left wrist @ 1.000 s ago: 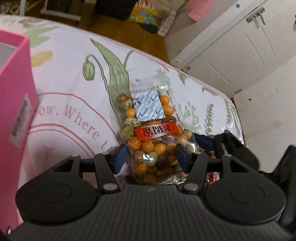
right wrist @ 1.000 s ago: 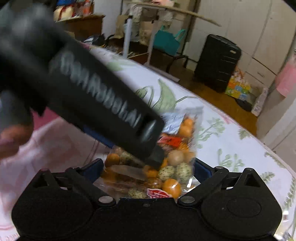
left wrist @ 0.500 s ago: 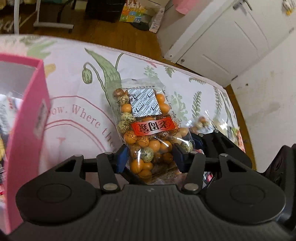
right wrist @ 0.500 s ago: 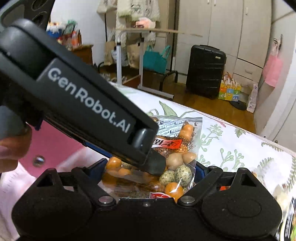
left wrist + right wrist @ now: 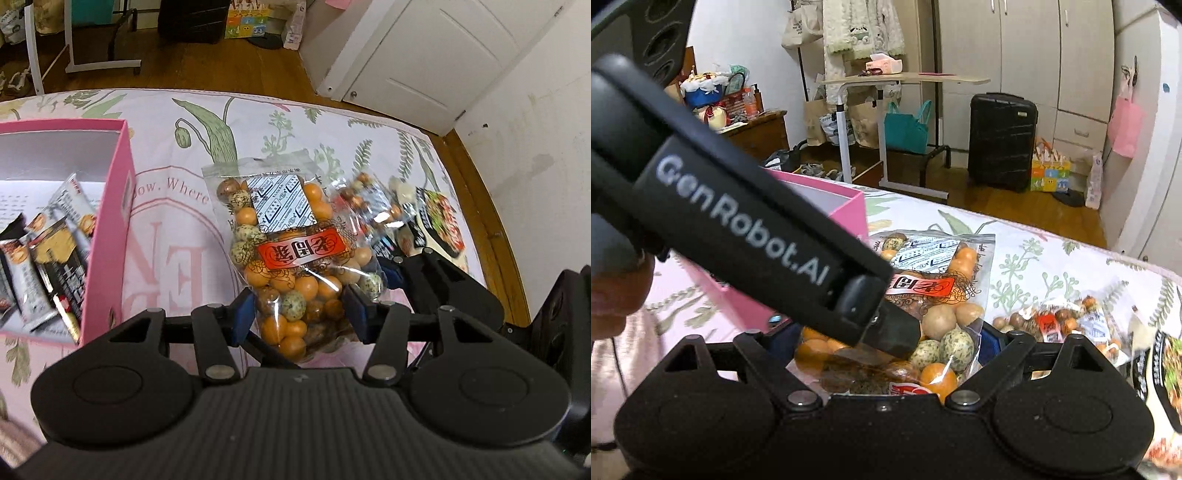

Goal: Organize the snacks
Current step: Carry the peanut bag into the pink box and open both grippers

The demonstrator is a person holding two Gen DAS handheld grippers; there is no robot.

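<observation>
I am gripping a bag of coated nuts (image 5: 295,266) in my left gripper (image 5: 299,310), my right gripper (image 5: 886,347) wide around it, carrying it toward the part-filled pink box (image 5: 110,229) at left, while more snack packets (image 5: 391,218) are waiting on the bed (image 5: 166,155) to the right.

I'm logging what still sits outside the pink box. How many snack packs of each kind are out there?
Clear bags of coated nuts: 2, one gripped, one on the bedspread
Dark printed packs: 1
Total: 3

There are two clear plastic bags of round orange and speckled snacks (image 5: 291,258) (image 5: 369,206), one tall pink cardboard box (image 5: 114,236), one dark flat snack packet (image 5: 439,221), and two black grippers (image 5: 299,310) (image 5: 886,343).
</observation>
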